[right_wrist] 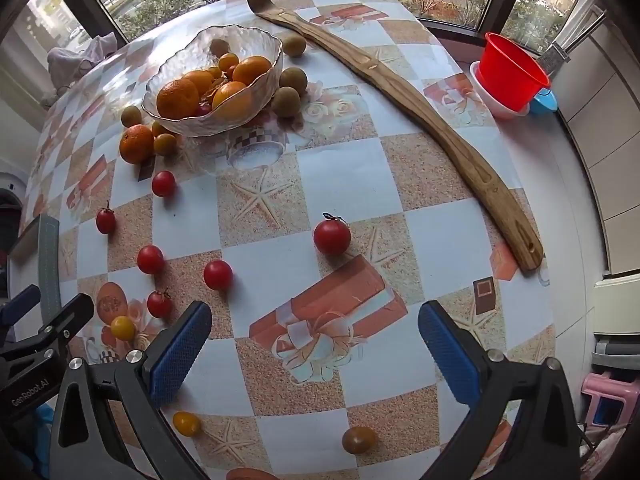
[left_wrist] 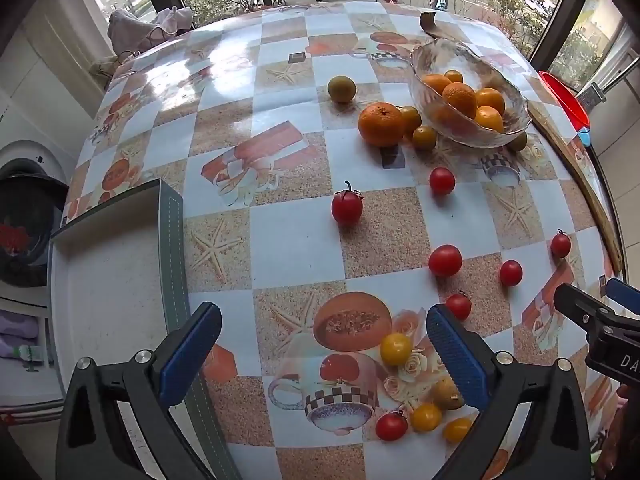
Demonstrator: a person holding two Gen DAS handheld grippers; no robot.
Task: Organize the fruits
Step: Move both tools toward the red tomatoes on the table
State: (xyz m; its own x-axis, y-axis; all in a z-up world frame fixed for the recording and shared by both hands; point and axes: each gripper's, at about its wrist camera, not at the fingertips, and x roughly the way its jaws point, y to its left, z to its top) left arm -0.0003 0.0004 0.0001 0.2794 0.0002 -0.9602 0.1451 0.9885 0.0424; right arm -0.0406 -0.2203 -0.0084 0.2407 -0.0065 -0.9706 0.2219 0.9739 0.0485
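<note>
A glass bowl [left_wrist: 516, 92] [right_wrist: 264, 40] with several oranges stands at the far side of the table. One orange [left_wrist: 381, 124] [right_wrist: 136, 144] and small greenish-brown fruits [left_wrist: 341, 88] lie beside it. Several red cherry tomatoes [left_wrist: 347, 208] [right_wrist: 331, 236] are scattered over the middle. Yellow tomatoes [left_wrist: 395, 348] [right_wrist: 186, 423] lie near the front. My left gripper [left_wrist: 324, 356] hangs open above the tablecloth, nothing between its blue pads. My right gripper [right_wrist: 316, 352] is open too, over bare cloth, and also shows at the right edge of the left wrist view [left_wrist: 592, 312].
A long wooden back scratcher [right_wrist: 440, 128] lies along the table's right side. A white tray with a grey rim [left_wrist: 168, 248] sits at the left. A red plastic bowl [right_wrist: 510, 72] stands on the window ledge. A washing machine [left_wrist: 24, 216] is left of the table.
</note>
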